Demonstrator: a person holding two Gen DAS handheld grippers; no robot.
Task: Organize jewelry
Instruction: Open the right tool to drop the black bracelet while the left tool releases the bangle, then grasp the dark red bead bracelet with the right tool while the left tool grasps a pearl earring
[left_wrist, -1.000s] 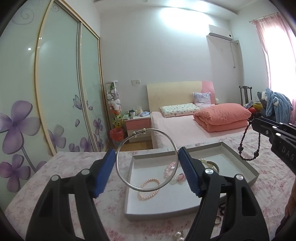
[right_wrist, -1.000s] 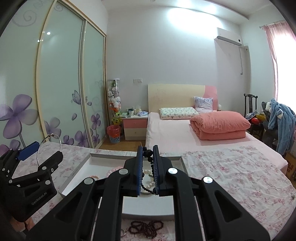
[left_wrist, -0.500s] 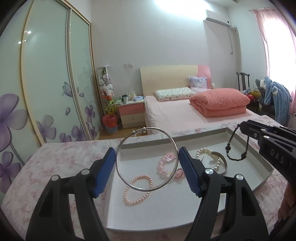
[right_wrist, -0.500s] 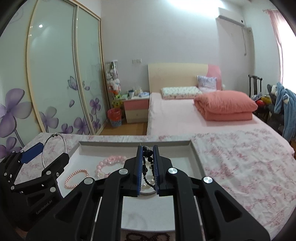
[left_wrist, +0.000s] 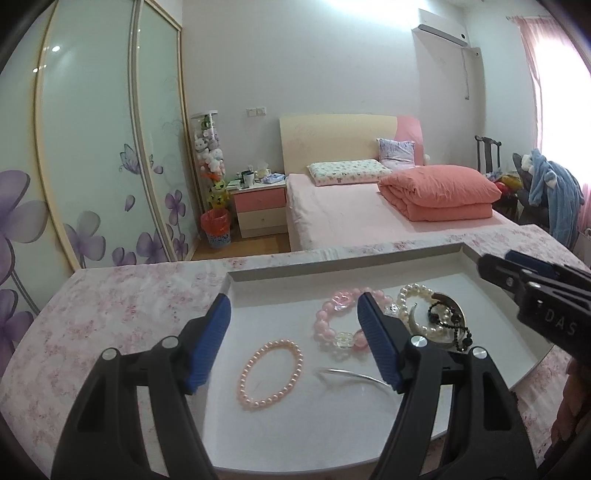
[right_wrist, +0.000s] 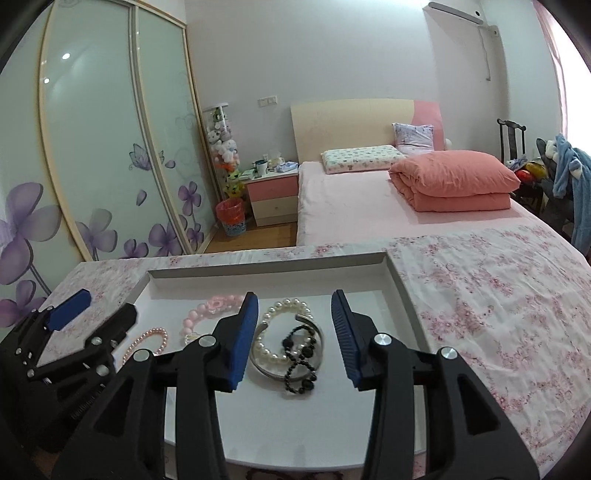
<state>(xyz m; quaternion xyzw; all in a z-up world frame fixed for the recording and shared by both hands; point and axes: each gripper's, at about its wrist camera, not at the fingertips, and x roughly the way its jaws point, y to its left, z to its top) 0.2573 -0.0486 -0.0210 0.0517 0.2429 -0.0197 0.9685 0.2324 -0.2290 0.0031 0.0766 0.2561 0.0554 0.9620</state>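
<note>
Black bead string (right_wrist: 301, 360): small round shiny black beads, twisted like a figure 8. Lies in the tray, mid-frame in right wrist view, on top of the silver cuff and white pearls. Nothing holds it.
Silver ring bangle (left_wrist: 352, 374): thin shiny wire hoop, flat on tray floor, lower mid of left wrist view, partly hidden by the left gripper's finger.
White pearl bracelet (right_wrist: 286, 308): round creamy beads, a loop, touching the cuff.
Silver cuff (right_wrist: 275, 371): wide smooth metal band, open shape.
Big pink bracelet (left_wrist: 325, 321): fat pink beads w/ clear flower-like beads, mid of left view.
Small pink pearl bracelet (left_wrist: 269, 374): tiny pale pink beads, neat ring, lying alone just left of the bangle.
Tray (right_wrist: 258, 269): white, flat, low walls, square corners, smooth inside. All the jewelry sits in it.
Right gripper (right_wrist: 293, 334): black plastic arms, blue ribbed pads, silver screws. Fingers wide apart, nothing between them, above the black beads. Side reads "DAS", rest cut off, at right edge of left view.
Left gripper (left_wrist: 293, 341): same build. Fingers wide apart, holding nothing, over left part of tray.
Cloth (right_wrist: 480, 295): white w/ pink flower print, a bit wrinkly, under the tray.
Bed (right_wrist: 351, 210): pink sheet, folded salmon quilt, upper right.
Wardrobe doors (right_wrist: 92, 147): frosted glass w/ purple flowers, left side.
</note>
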